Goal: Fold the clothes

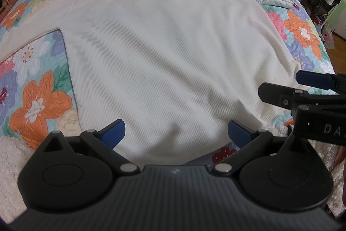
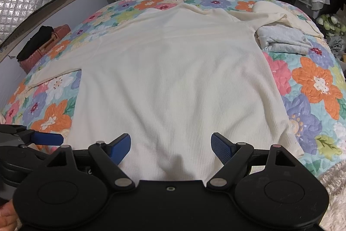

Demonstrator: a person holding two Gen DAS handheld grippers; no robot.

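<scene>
Legible marking: the white capital letters "DA", cut off by the frame edge, printed on the black plastic body of the right gripper (image 1: 302, 83), visible at the right edge of the left wrist view. A small pale mark sits on the ribbed black housing of the left gripper (image 1: 176, 131); it cannot be read. No other text is readable.
</scene>
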